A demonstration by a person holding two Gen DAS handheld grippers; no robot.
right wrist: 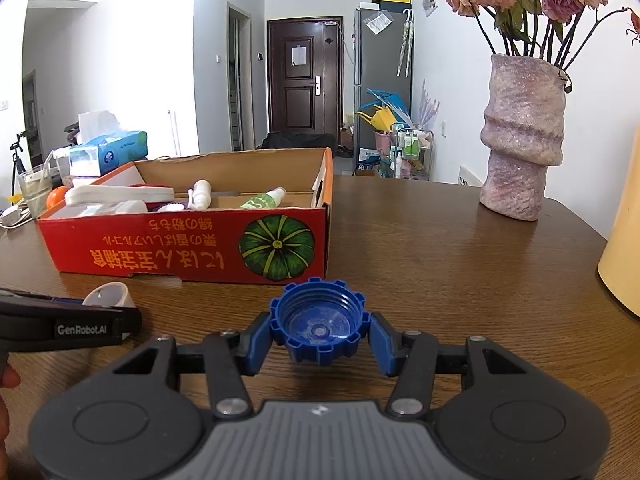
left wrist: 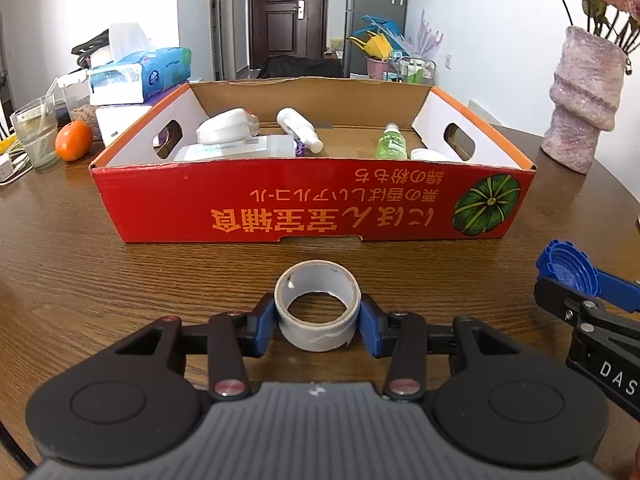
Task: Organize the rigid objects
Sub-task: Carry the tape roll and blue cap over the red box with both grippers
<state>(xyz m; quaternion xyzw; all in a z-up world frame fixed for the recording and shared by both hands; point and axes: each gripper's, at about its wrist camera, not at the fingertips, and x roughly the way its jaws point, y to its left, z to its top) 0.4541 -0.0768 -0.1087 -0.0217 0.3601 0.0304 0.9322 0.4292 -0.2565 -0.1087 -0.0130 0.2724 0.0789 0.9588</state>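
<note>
We note the grey roll of tape (left wrist: 316, 306) standing on the brown wooden table (left wrist: 120, 264), gripped between the blue pads of the left tongs (left wrist: 317, 326). The right tongs (right wrist: 320, 336) clamp the blue ribbed plastic cap (right wrist: 319, 326), open side up. The red cardboard box (left wrist: 312, 208) of bottles sits just beyond both.

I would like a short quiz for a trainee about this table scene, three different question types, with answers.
1. True or false: the left gripper has the tape roll between its pads.
2. What does the right gripper hold? A) orange B) blue cap C) green bottle
3. Fill in: the red box shows a green ____ picture.

Key: 1 true; 2 B, the blue cap; 3 pumpkin.
</note>
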